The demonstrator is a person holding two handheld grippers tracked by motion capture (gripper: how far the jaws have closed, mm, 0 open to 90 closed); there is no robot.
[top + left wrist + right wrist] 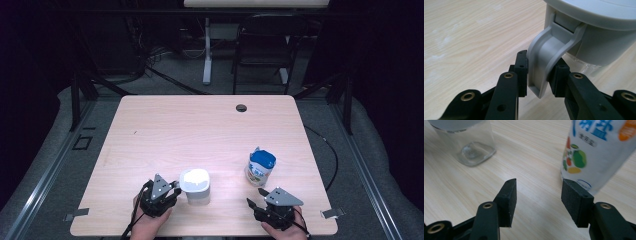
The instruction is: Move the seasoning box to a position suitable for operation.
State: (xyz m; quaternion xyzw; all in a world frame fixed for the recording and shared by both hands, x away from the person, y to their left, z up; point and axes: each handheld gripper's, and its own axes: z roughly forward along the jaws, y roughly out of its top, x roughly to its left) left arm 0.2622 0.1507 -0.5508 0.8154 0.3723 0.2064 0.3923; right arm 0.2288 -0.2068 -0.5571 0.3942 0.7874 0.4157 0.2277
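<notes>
- Pale wood-grain table (200, 125) stood in a dark room, with a chair and a desk leg behind it and a round cable hole near its far edge.
- Your left gripper (167, 192) sat at the near edge, left of centre, and its jaws were closed on the grey handle (546, 65) of the white-lidded jug (196, 186). In the left gripper view both pads pressed the handle from either side, at a middling width.
- The jug stood upright on the table, long axis vertical, lid on top. Its handle pointed left toward your left gripper. Its clear lower body (469, 142) rested flat on the wood.
- Your right gripper (257, 197) lay near the right front corner with jaws apart and nothing between the pads; bare table showed in the gap.
- The blue-capped bottle (261, 167) stood just beyond your right gripper, to the right of the jug and well apart from it. It stood upright with a slight lean, cap uppermost.
- In the right gripper view the bottle's printed label (584, 150) sat just past the right-hand pad; I could not tell whether they touched.
</notes>
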